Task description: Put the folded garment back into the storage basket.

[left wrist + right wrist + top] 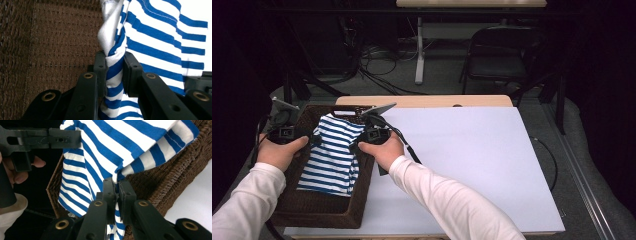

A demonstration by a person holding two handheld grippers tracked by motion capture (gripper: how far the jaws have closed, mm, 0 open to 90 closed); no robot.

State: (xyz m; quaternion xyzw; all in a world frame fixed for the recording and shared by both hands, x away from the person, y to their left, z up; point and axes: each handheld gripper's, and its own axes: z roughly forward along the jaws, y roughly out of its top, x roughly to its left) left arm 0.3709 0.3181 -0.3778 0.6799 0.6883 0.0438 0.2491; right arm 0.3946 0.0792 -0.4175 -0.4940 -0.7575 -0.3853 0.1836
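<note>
At lower left in the high view, our left tool point(314, 140) and right tool point(354, 146) each pinch a side of the striped cloth point(332, 155), jaws closed on bunched fabric. The cloth hangs over the brown wicker basket point(324, 212), which sits at the tabletop's point(472, 160) left edge, its left rim overhanging. To the right the white surface lies open. Beyond the far edge we see a dark chair point(499, 52), floor cables point(379, 62) and a table leg point(419, 50).
</note>
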